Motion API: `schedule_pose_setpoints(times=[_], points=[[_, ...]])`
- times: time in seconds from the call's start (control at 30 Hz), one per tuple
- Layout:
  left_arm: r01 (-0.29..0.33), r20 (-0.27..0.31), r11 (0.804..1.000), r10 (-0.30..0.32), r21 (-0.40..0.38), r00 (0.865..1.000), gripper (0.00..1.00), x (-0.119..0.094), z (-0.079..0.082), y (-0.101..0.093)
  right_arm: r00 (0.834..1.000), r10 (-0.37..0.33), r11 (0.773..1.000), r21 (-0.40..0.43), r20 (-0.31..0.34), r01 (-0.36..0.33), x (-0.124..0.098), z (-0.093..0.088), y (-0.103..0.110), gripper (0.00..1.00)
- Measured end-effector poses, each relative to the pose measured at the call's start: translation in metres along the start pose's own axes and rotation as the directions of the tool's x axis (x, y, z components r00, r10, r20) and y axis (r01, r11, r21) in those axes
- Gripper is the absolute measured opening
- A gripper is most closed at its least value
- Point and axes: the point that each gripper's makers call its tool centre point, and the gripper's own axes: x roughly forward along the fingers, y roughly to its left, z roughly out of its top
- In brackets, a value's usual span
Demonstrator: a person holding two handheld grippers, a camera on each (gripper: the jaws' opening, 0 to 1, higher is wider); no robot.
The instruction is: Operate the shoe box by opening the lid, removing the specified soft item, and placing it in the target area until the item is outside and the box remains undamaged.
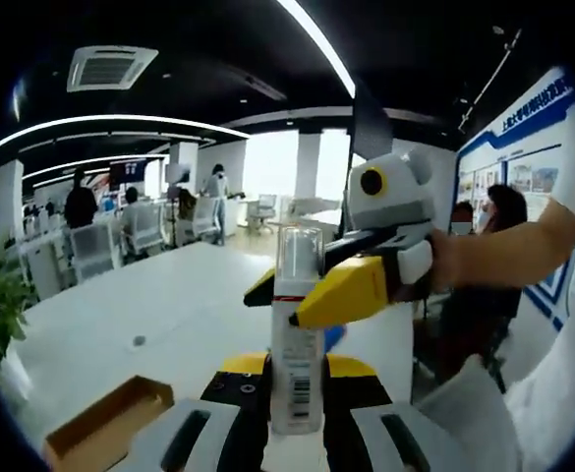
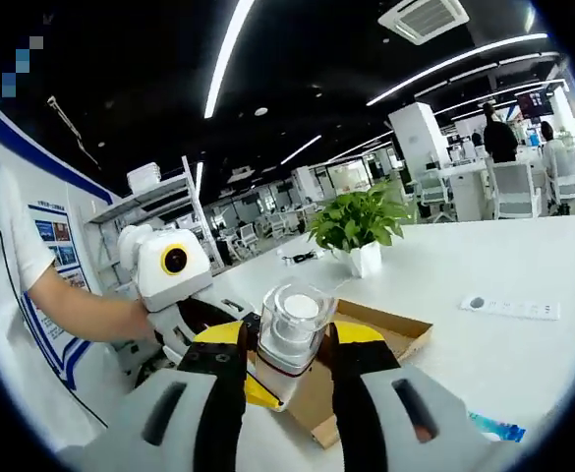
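Bottle (image 1: 297, 339) clamped between left gripper (image 1: 297, 408) and right gripper (image 2: 289, 379) jaws.

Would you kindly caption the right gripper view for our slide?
Both grippers, right gripper and left gripper, clamp a clear-capped white bottle above an open brown cardboard box on the white table.

I see a leafy green potted plant (image 2: 358, 224) in a white pot at centre of the right gripper view, a white power strip (image 2: 511, 307) at its right on the white desk (image 2: 484, 265), and office chairs (image 1: 95, 246) at left of the left gripper view.
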Motion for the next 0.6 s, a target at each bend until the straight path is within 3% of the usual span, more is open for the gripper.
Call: schedule_pose_setpoints(times=[0.33,0.6], points=[[-0.005,0.042,0.999,0.007,-0.039,0.999,0.19,0.019,0.009,-0.006,0.998,-0.011,0.999,0.039,0.062,0.009,-0.016,0.008,-0.010,0.23],[-0.006,0.041,0.999,0.008,-0.036,0.999,0.19,0.034,0.009,-0.007,0.995,-0.019,0.999,0.044,0.102,0.015,-0.026,0.007,-0.021,0.21]])
